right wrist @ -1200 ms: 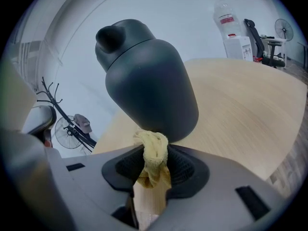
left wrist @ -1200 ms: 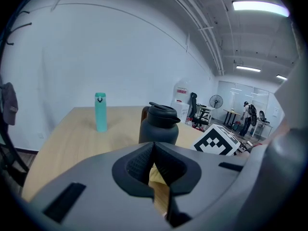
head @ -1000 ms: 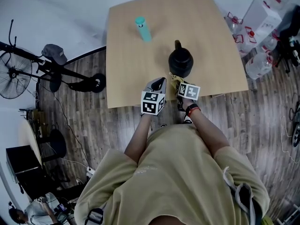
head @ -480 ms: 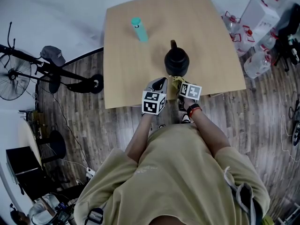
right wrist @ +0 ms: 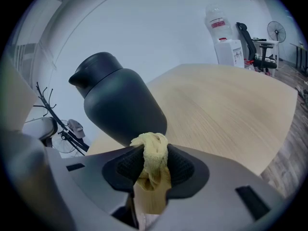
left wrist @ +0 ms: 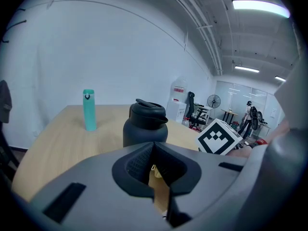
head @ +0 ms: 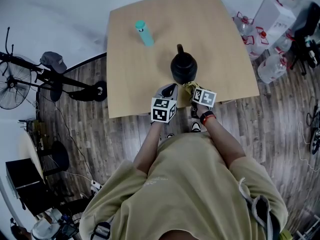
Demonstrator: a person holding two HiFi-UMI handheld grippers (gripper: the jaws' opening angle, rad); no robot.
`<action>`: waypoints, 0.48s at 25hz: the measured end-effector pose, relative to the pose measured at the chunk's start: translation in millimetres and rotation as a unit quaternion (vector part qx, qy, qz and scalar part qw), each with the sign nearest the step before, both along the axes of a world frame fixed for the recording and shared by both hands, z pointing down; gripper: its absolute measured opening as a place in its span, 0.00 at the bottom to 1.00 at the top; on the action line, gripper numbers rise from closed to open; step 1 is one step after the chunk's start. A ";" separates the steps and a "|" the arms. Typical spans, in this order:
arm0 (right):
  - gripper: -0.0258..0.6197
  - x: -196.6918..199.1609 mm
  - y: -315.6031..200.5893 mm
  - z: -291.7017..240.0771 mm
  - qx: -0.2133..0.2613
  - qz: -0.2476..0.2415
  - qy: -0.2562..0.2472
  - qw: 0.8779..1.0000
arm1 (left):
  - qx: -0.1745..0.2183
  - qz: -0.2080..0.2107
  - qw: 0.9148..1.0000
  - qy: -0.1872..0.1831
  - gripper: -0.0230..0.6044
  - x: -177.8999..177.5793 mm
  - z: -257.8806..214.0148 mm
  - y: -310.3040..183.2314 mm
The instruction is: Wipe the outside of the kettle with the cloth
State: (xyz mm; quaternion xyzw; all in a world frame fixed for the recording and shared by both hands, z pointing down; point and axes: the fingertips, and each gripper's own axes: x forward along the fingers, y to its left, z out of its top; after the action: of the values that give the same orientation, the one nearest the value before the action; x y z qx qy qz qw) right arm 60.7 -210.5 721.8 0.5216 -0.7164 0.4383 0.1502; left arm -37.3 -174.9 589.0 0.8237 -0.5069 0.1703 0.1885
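Observation:
A dark, matte kettle (head: 183,67) stands upright on the wooden table (head: 145,79), close to its front edge. My right gripper (head: 192,88) sits just in front of the kettle's base, shut on a yellow cloth (head: 188,86). In the right gripper view the cloth (right wrist: 153,154) bunches up between the jaws of the right gripper (right wrist: 154,150), a short way off the kettle's (right wrist: 120,105) side. My left gripper (head: 169,90) is at the table's front edge, left of the kettle, shut with nothing in it. From the left gripper (left wrist: 153,147) the kettle (left wrist: 144,126) is straight ahead.
A teal bottle (head: 142,33) lies further back on the table's left and shows upright in the left gripper view (left wrist: 89,109). Large water jugs (head: 272,66) stand on the floor right of the table. A floor fan (head: 12,81) and stand are at the left.
The head view has drifted, so the table and kettle sit slightly further left in frame. Both grippers stay at the front edge, and the cloth is still held.

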 end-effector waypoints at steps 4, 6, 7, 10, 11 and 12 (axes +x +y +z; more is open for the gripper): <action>0.27 14.7 -10.4 -0.3 0.005 0.007 0.006 1.000 | -0.004 0.000 1.000 0.002 0.07 9.4 4.7 -5.1; 0.27 19.6 -15.3 0.2 0.006 0.010 0.007 1.000 | -0.007 -0.001 1.000 0.003 0.07 11.5 8.1 -7.2; 0.27 22.3 -17.9 0.5 0.007 0.010 0.009 1.000 | -0.008 -0.002 1.000 0.003 0.07 12.6 9.4 -8.4; 0.27 27.7 -26.5 1.7 0.014 0.003 0.021 1.000 | -0.011 -0.005 1.000 0.002 0.07 14.6 11.2 -12.9; 0.27 28.1 -29.1 2.2 0.015 0.000 0.024 1.000 | -0.012 -0.007 1.000 0.002 0.07 14.6 11.5 -14.2; 0.27 28.5 -31.4 2.8 0.016 -0.002 0.026 1.000 | -0.013 -0.009 1.000 0.002 0.07 14.6 11.9 -15.1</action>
State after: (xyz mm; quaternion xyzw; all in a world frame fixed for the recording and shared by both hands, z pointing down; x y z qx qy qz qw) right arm 89.2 -242.0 724.6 0.5335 -0.7205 0.4123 0.1616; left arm -22.8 -190.1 600.9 0.8168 -0.5117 0.1740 0.2017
